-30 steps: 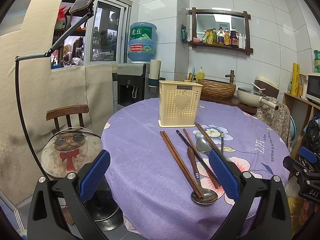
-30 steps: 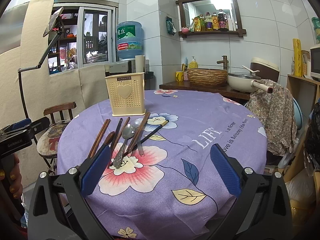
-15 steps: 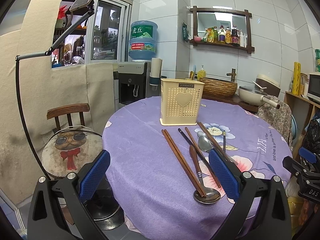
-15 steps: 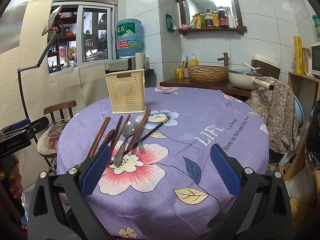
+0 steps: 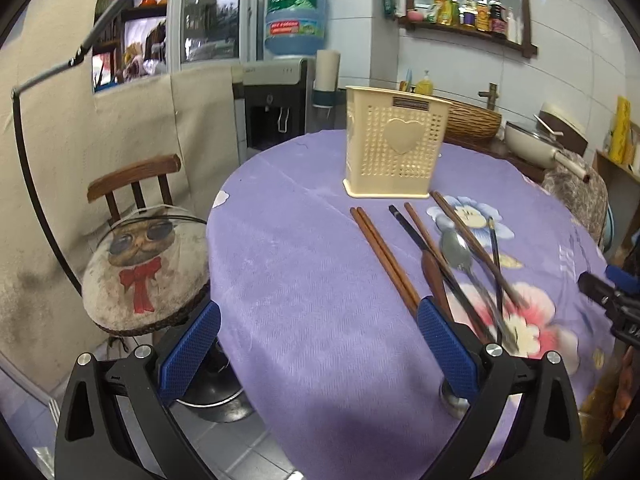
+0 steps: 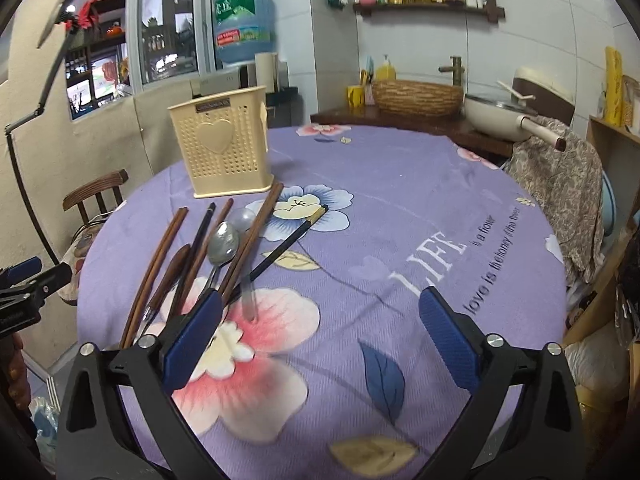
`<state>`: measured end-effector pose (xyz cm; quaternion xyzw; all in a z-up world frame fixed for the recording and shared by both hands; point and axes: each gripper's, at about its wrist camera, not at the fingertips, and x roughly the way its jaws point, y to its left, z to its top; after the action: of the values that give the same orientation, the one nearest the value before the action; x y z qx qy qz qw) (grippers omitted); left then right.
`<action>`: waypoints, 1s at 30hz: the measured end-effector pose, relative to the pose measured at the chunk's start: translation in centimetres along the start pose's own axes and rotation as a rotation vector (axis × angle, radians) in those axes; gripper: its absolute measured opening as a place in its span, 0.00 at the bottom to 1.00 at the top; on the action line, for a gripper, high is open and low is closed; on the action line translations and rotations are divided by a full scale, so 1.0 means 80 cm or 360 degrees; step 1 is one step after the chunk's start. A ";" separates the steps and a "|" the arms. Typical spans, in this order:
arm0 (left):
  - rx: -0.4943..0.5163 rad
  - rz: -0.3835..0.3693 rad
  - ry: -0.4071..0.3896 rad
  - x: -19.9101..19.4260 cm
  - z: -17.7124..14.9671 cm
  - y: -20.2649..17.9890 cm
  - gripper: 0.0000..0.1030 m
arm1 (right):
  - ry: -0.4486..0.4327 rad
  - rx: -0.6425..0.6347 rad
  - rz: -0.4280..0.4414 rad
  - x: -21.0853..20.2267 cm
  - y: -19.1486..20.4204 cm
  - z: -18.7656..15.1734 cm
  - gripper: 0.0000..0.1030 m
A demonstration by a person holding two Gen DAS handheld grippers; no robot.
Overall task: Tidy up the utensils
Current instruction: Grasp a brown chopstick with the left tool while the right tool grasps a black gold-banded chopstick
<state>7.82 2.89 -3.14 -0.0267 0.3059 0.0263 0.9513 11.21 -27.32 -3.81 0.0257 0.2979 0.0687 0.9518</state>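
Observation:
A cream perforated utensil holder (image 5: 394, 146) (image 6: 222, 148) with a heart on its side stands upright on the round table. In front of it lie several brown chopsticks (image 5: 384, 258) (image 6: 156, 268), dark chopsticks (image 6: 290, 242), a wooden spoon (image 5: 434, 276) and metal spoons (image 5: 456, 248) (image 6: 222, 242). My left gripper (image 5: 318, 350) hangs open over the table's near left edge, just left of the utensils, nothing between its fingers. My right gripper (image 6: 320, 334) is over the pink flower print, right of the utensils; its jaws are closing, wide apart, with nothing between them.
The table carries a purple flowered cloth (image 6: 400, 208). A wooden chair with a cat cushion (image 5: 140, 264) stands at the left. A water dispenser (image 5: 280, 100), a counter with a wicker basket (image 6: 418, 98) and a pan (image 6: 500, 116) sit behind. Draped cloth (image 6: 560, 184) hangs at the right.
Both grippers have moved forward over the table and tipped downward; the utensils and holder now look nearer. The right jaws have narrowed slightly.

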 end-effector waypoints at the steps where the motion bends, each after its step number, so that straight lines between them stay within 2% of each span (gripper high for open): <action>1: -0.0023 -0.0025 0.0025 0.008 0.010 0.002 0.94 | 0.0043 0.0023 0.0013 0.014 -0.002 0.010 0.80; 3: -0.0047 -0.0037 0.0075 0.027 0.030 0.002 0.87 | 0.0106 0.0067 0.0030 0.039 -0.005 0.025 0.73; 6: -0.0022 -0.0055 0.0191 0.062 0.054 -0.005 0.71 | 0.0198 0.0089 0.0049 0.076 -0.001 0.046 0.65; 9: -0.0027 -0.0091 0.0288 0.094 0.070 -0.011 0.64 | 0.0274 0.0083 0.0052 0.105 0.007 0.063 0.60; 14: 0.0030 -0.0085 0.0331 0.125 0.082 -0.024 0.61 | 0.0362 0.0085 -0.0013 0.145 0.015 0.078 0.48; 18: 0.0016 -0.0091 0.0380 0.143 0.082 -0.028 0.60 | 0.0444 0.0088 -0.0063 0.176 0.018 0.083 0.36; 24: -0.0100 -0.0101 0.0441 0.159 0.086 -0.011 0.57 | 0.0543 0.0115 -0.0093 0.212 0.022 0.087 0.30; 25: -0.0102 -0.0101 0.0449 0.161 0.087 -0.010 0.56 | 0.0542 0.0099 -0.0113 0.215 0.023 0.088 0.27; 30: -0.0067 -0.0118 0.0498 0.170 0.088 -0.019 0.47 | 0.0541 0.0084 -0.0102 0.226 0.024 0.095 0.27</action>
<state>23.04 2.30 -5.27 -0.0615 0.4485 -0.0068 0.8916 30.05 -22.85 -7.62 0.0292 0.4569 0.0337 0.8884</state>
